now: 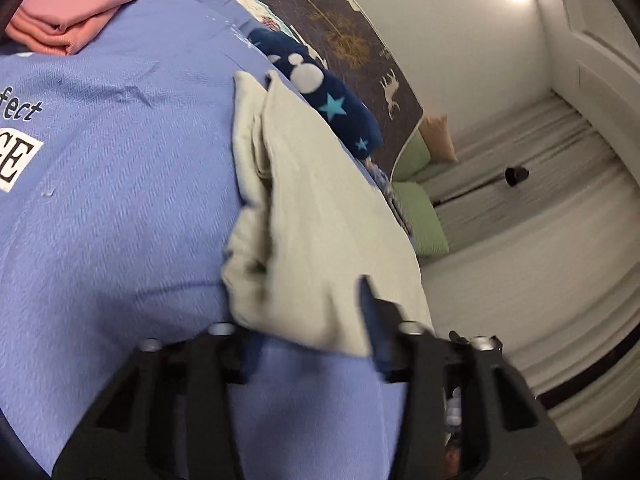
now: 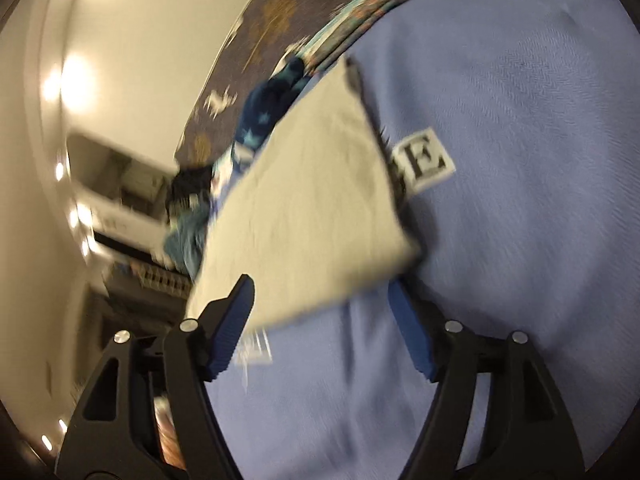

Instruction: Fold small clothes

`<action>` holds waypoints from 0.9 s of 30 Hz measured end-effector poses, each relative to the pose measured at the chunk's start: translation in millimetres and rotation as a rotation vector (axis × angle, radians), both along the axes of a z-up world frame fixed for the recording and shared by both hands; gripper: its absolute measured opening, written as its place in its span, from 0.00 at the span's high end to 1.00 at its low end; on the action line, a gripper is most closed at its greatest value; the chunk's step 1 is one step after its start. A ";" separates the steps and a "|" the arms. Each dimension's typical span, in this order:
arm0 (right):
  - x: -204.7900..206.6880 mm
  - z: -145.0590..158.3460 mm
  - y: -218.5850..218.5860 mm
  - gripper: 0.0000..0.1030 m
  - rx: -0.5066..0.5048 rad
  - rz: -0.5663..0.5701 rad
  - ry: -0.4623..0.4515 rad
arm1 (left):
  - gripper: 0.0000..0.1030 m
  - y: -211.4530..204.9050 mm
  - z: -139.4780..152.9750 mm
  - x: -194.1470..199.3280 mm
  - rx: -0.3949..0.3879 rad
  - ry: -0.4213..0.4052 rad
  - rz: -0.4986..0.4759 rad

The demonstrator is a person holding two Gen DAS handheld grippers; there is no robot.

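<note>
A pale grey-green folded cloth lies on a blue blanket printed with letters. In the left wrist view my left gripper sits at the cloth's near edge. Its right finger shows against the fabric, while the left finger is hidden under the cloth, so the grip cannot be made out. The right wrist view is blurred. There my right gripper stands open, and the near edge of the same cloth lies between its blue pads without being pinched.
A folded pink garment lies at the blanket's far left. A navy star-patterned cloth sits beyond the pale cloth, beside a dark deer-print cover. Green cushions and a white door lie to the right. Blurred furniture stands left.
</note>
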State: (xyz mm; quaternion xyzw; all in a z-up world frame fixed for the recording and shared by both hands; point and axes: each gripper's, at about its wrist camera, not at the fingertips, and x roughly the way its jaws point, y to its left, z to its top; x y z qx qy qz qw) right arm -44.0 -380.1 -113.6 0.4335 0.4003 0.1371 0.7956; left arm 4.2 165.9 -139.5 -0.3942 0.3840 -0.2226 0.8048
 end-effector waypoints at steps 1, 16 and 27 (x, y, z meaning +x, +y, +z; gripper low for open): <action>3.2 -0.4 1.2 0.42 -0.015 -0.022 0.005 | 0.98 1.8 -4.9 2.8 -0.035 0.014 0.009; -42.8 22.0 -30.3 1.00 -0.137 -0.086 -0.015 | 1.00 23.3 49.3 -66.1 0.157 -0.067 0.108; -24.6 39.6 -32.0 0.67 -0.207 -0.004 -0.081 | 0.58 -114.4 104.7 -23.0 0.480 -0.271 -0.186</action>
